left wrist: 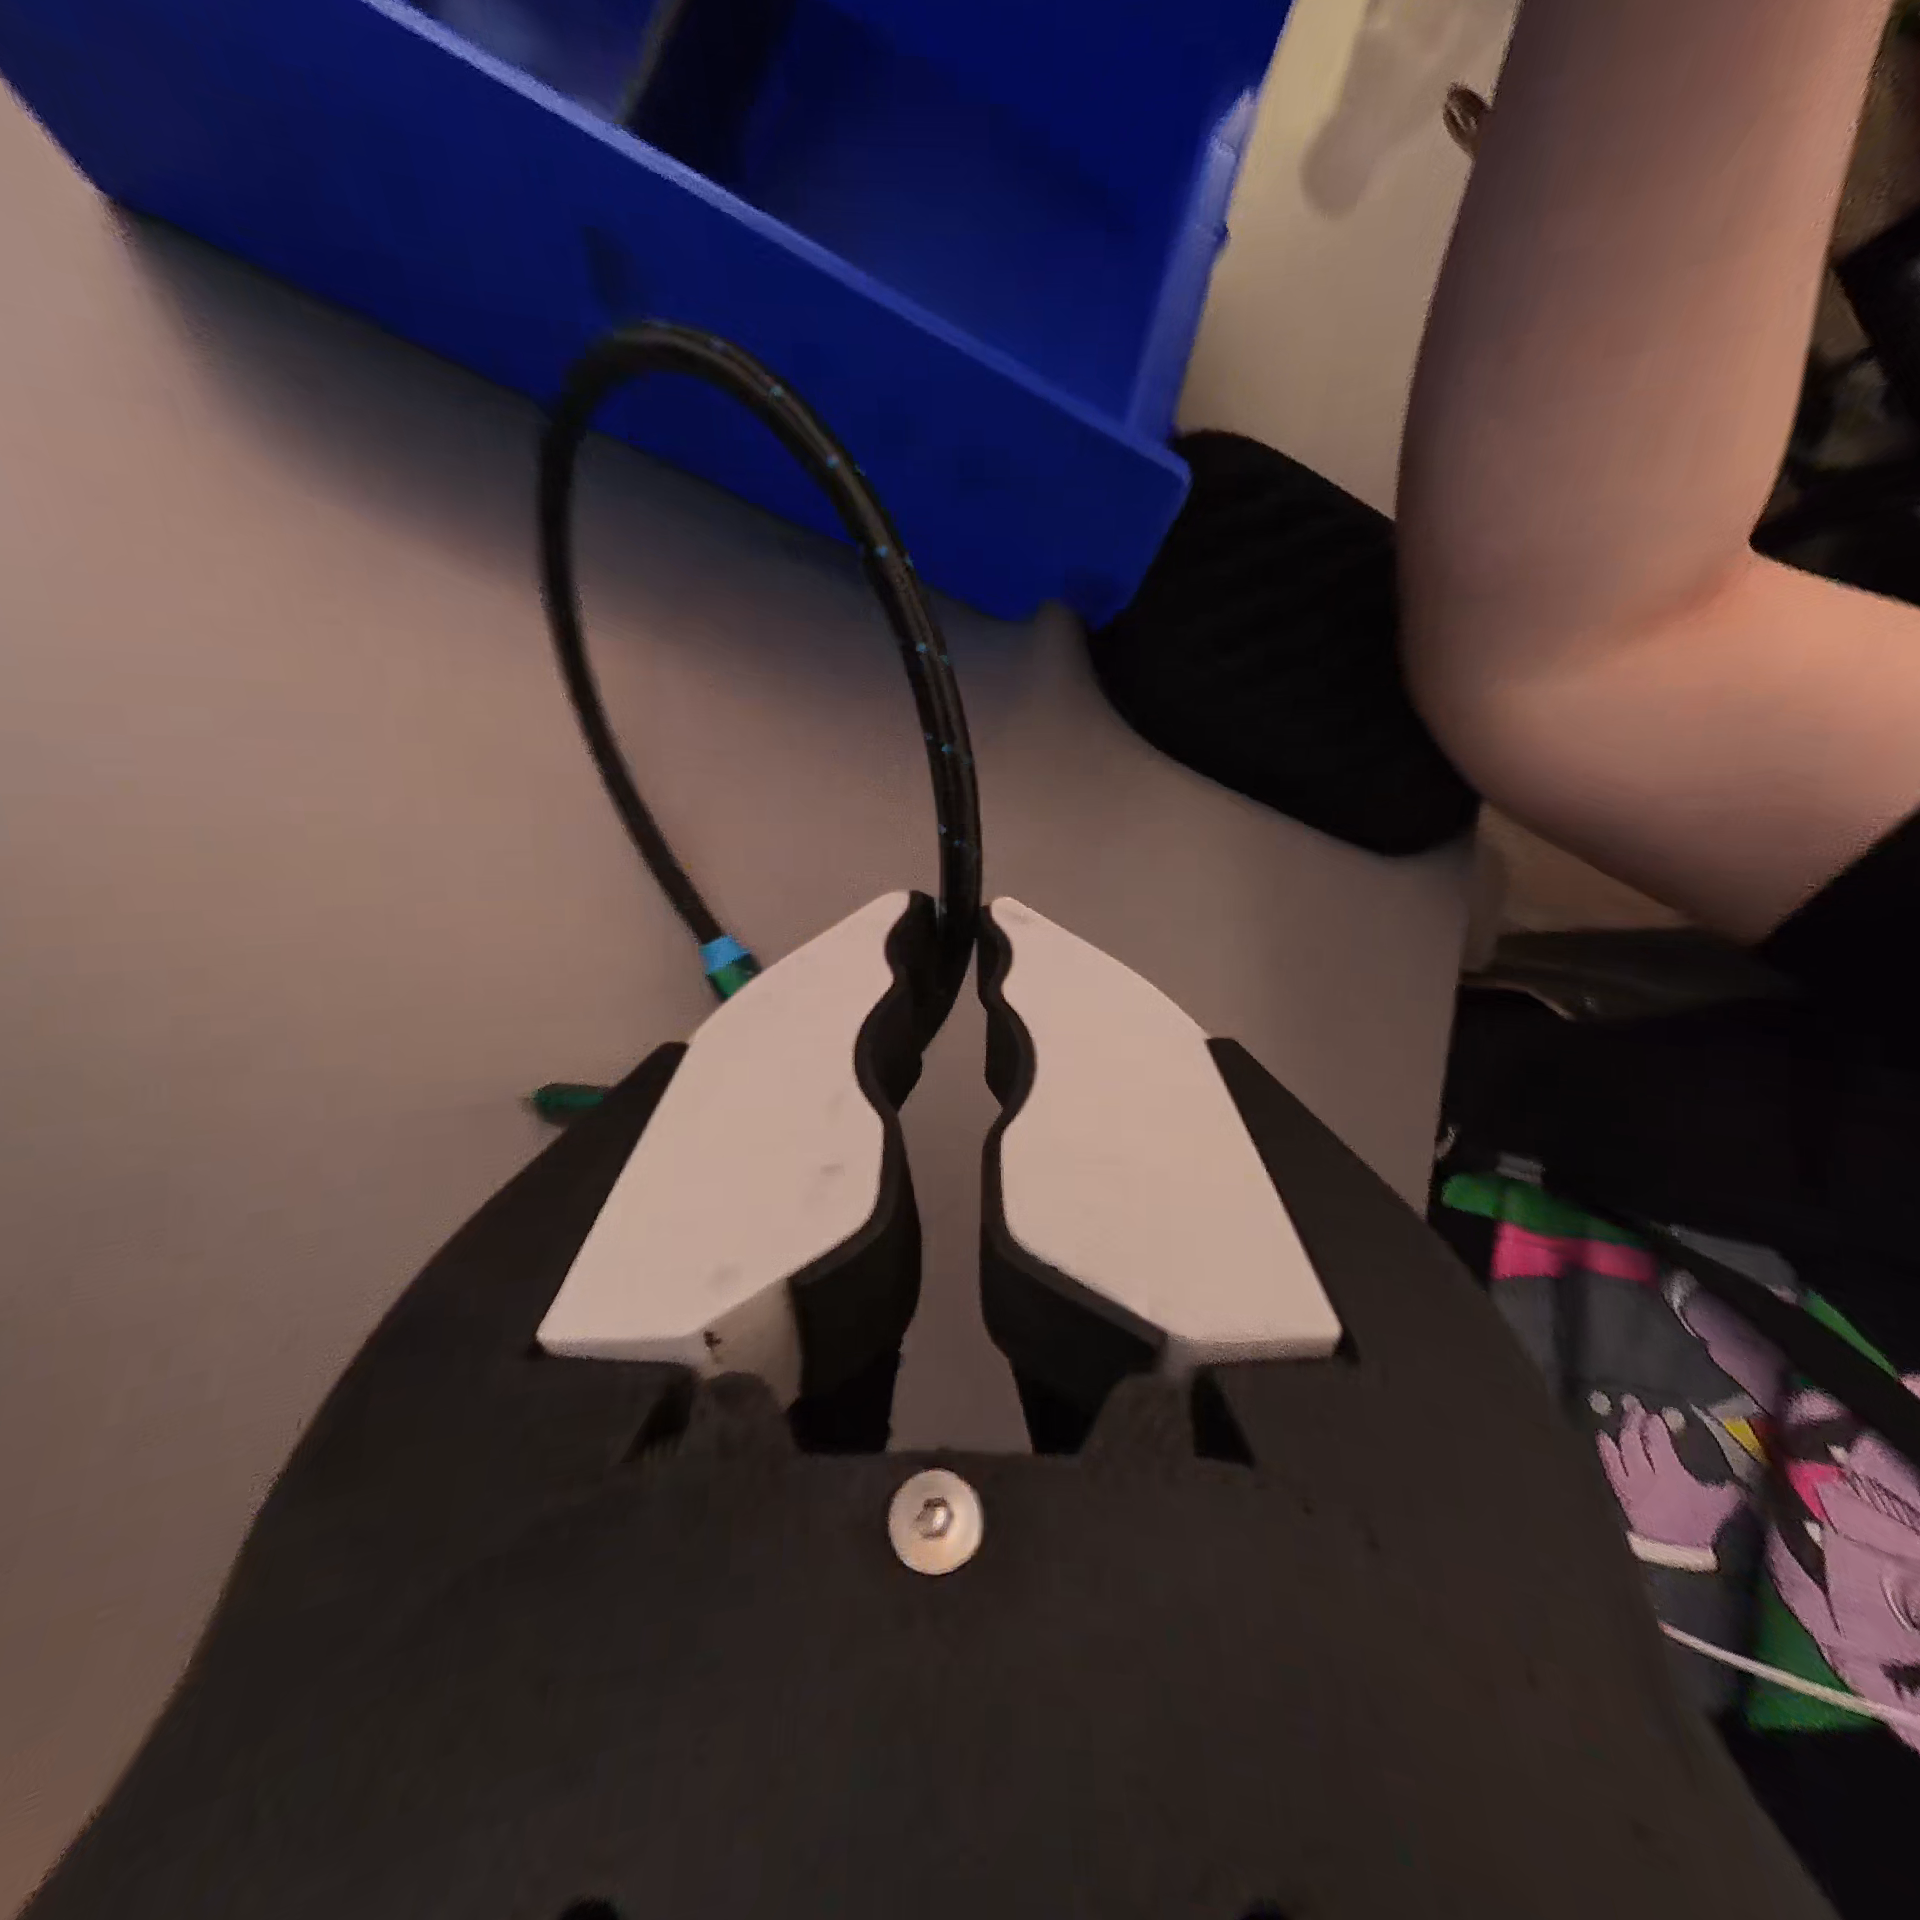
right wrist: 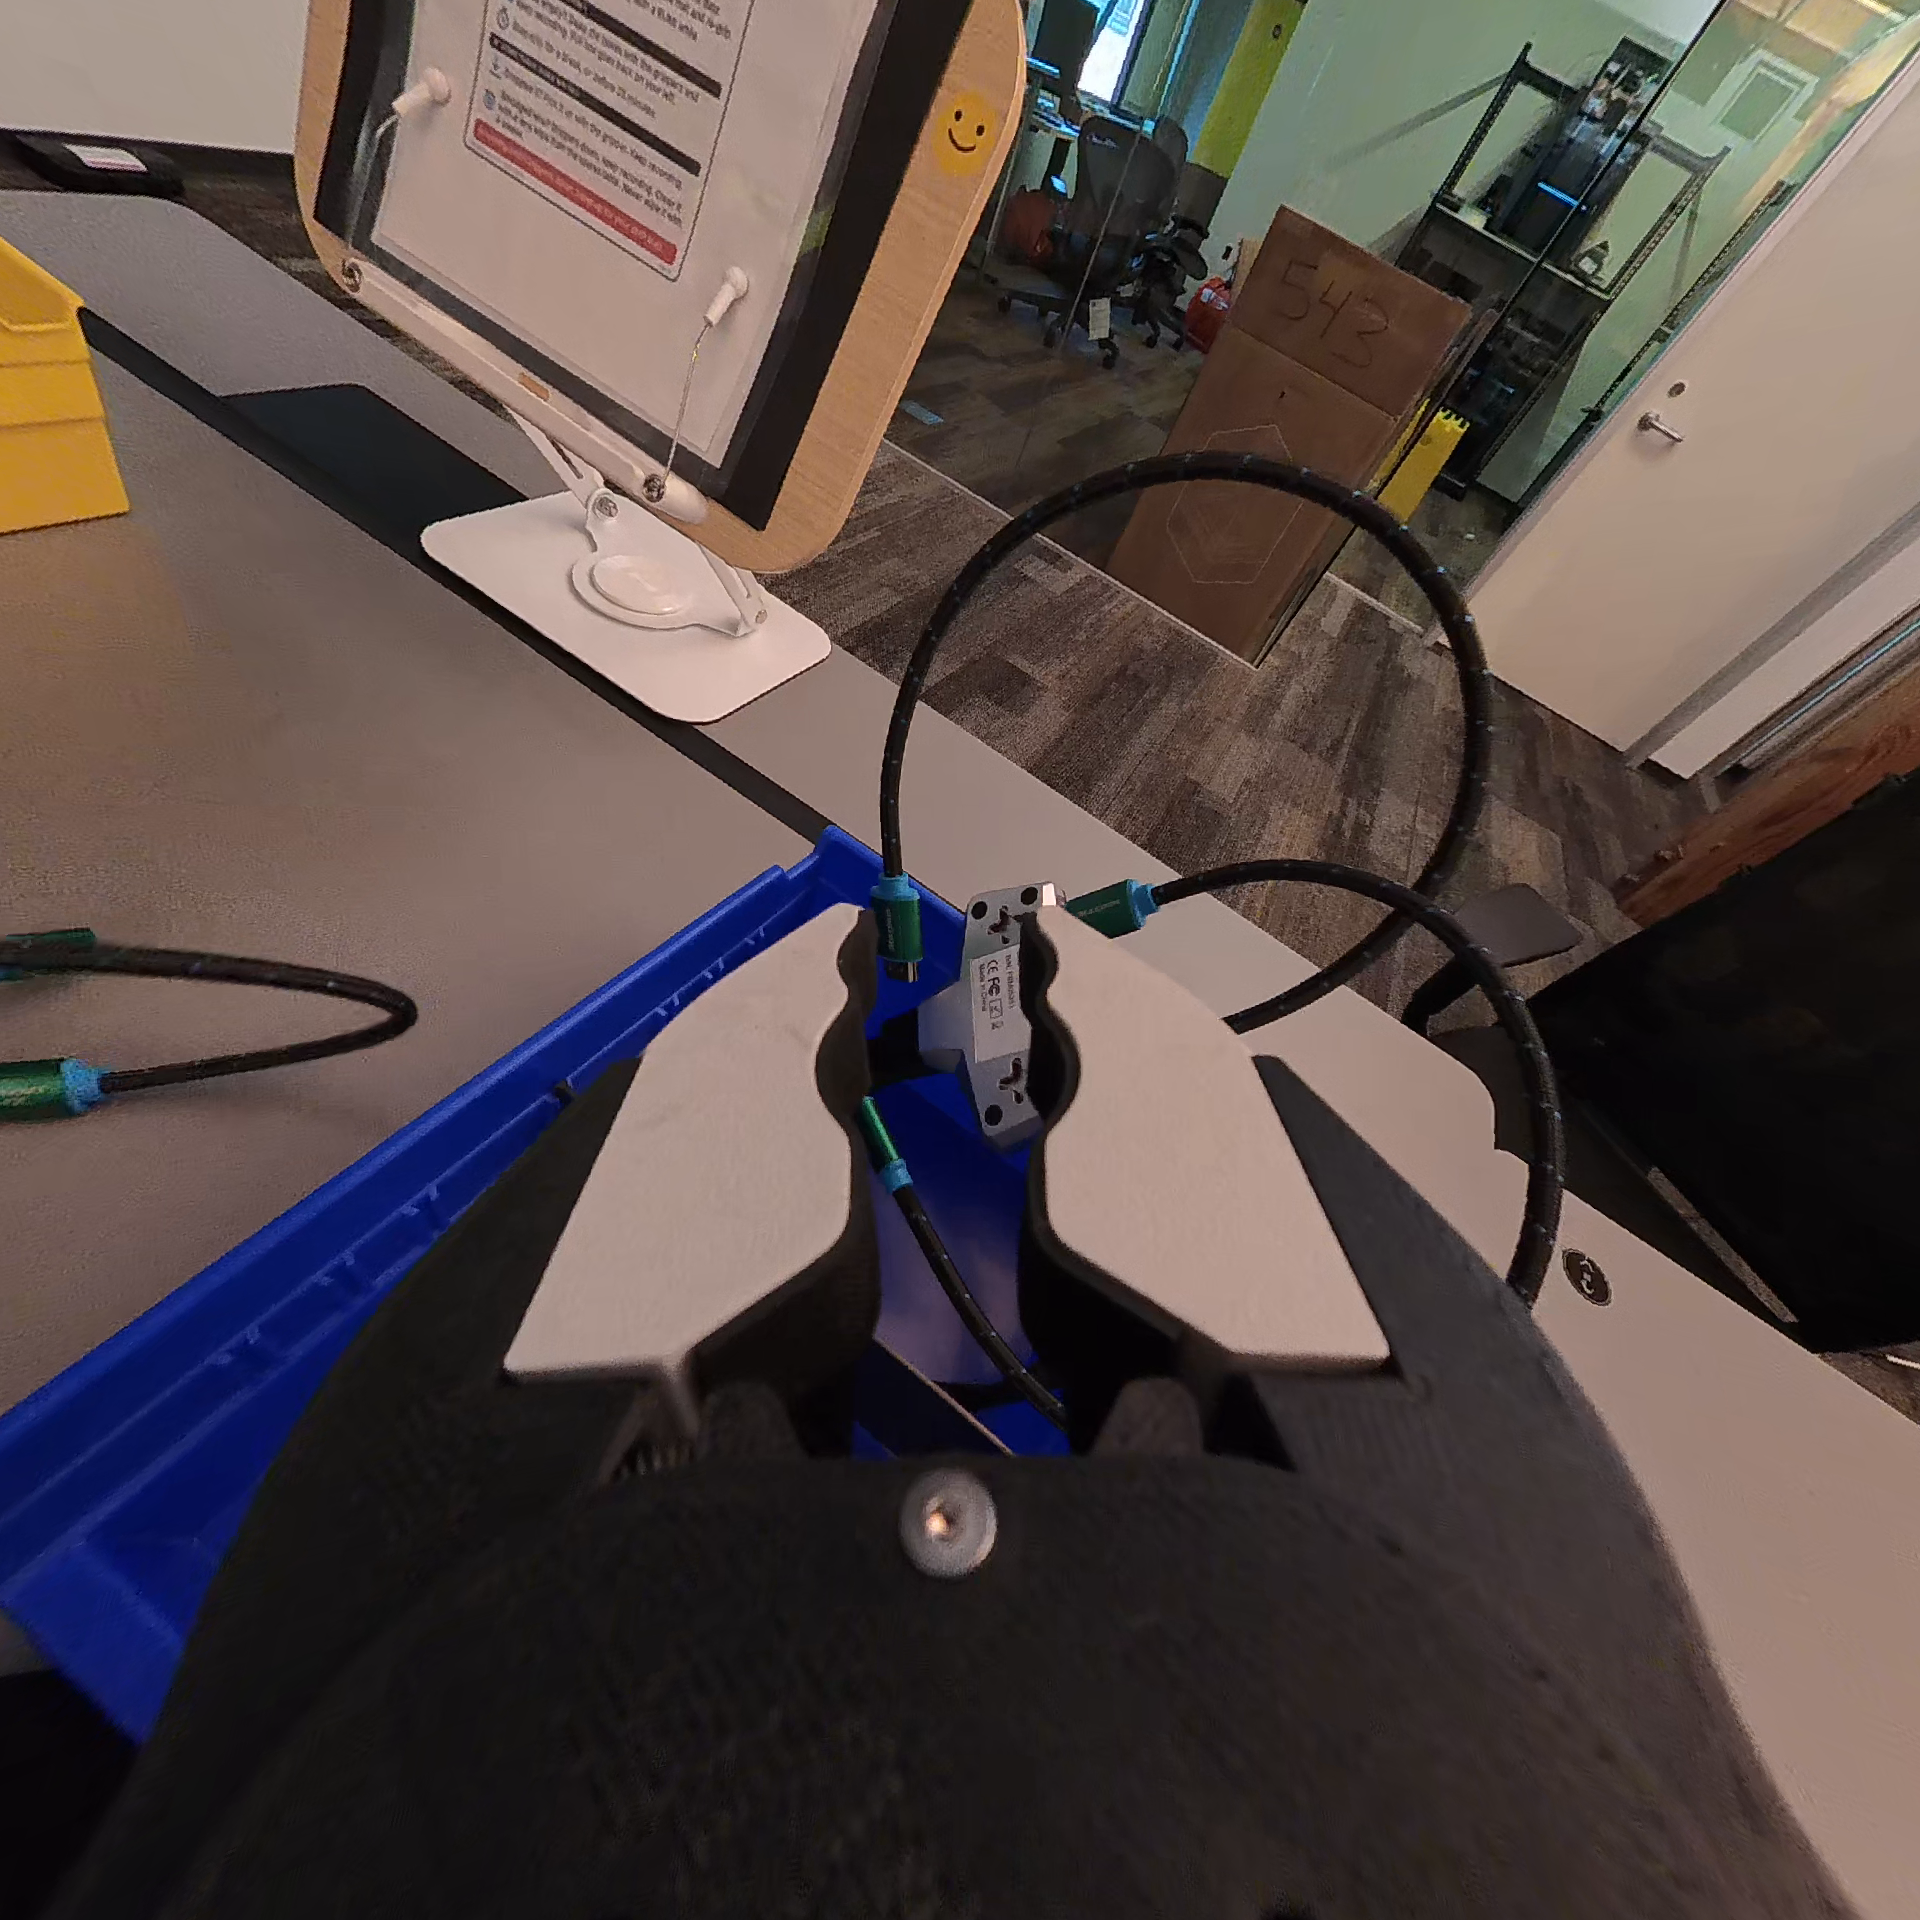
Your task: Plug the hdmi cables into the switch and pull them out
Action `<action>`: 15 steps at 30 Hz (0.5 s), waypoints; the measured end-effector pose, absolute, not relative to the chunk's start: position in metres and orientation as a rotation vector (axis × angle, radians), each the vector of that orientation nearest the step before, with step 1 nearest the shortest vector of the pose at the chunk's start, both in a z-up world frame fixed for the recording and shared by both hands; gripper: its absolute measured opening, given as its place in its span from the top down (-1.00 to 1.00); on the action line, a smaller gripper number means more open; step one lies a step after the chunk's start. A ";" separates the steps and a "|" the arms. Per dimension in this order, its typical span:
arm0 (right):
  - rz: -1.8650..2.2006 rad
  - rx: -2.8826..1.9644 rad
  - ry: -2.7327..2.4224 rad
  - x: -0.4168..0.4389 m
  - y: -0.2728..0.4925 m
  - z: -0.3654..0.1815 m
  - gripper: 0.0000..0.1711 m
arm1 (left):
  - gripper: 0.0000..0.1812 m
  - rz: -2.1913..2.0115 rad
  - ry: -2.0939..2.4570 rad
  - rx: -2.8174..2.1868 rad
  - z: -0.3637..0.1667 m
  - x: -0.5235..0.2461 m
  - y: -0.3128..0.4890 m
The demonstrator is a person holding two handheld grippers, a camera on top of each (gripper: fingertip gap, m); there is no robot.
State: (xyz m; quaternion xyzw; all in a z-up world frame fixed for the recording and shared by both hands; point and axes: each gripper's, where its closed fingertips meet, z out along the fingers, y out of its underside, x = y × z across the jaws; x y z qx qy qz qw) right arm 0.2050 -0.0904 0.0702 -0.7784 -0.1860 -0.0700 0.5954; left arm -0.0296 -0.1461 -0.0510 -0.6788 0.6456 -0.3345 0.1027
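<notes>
In the left wrist view my left gripper (left wrist: 951, 920) is shut on a black braided HDMI cable (left wrist: 935, 675). The cable loops toward the blue bin (left wrist: 831, 312) and comes back to a green plug (left wrist: 724, 961) beside my left finger. In the right wrist view my right gripper (right wrist: 951, 925) stands partly open over the blue bin (right wrist: 416, 1195). The silver switch (right wrist: 992, 997) sits between the fingers, against the right one, with a gap to the left one. One green plug (right wrist: 1107, 906) is in the switch. Another plug (right wrist: 896, 930) hangs free beside it. A third plug (right wrist: 881, 1143) lies in the bin.
The held cable (right wrist: 208, 997) lies on the grey table (right wrist: 312, 727) left of the bin. A framed sheet on a white stand (right wrist: 623, 613) and a yellow bin (right wrist: 42, 416) are farther back. A person's arm (left wrist: 1610, 520) is at the right, and the table's edge is close beyond the bin.
</notes>
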 end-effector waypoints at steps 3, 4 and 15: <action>-0.158 -1.811 -0.429 0.206 -0.090 0.069 0.69 | 0.92 -0.974 2.030 -2.049 -0.068 -0.035 -0.161; -0.159 -1.815 -0.430 0.206 -0.090 0.068 0.68 | 0.92 -0.952 2.067 -2.066 -0.076 -0.037 -0.163; -0.152 -1.808 -0.438 0.207 -0.093 0.069 0.68 | 0.70 -1.133 2.324 -2.235 -0.123 -0.051 -0.185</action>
